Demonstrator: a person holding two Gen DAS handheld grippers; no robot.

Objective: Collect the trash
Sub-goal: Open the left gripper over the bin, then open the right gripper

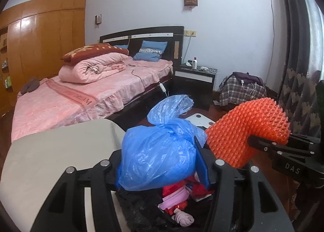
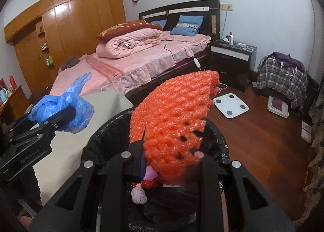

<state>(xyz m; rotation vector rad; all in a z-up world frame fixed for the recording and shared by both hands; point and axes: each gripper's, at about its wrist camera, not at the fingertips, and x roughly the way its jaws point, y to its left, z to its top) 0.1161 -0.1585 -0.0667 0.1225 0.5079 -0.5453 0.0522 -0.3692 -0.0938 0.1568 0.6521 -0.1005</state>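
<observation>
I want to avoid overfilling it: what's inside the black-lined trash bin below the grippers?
Inside the trash bin: a rolled pinkish sock, pink paper and red wrapping. The blue bag and orange foam net, each clamped in a gripper, hide the rest.

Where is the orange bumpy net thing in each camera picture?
Left wrist: the orange net is at right of centre, held by the right gripper, beside the blue bag.
Right wrist: the net fills the centre, over the bin.
Shared landmark: the pink bed behind.
</observation>
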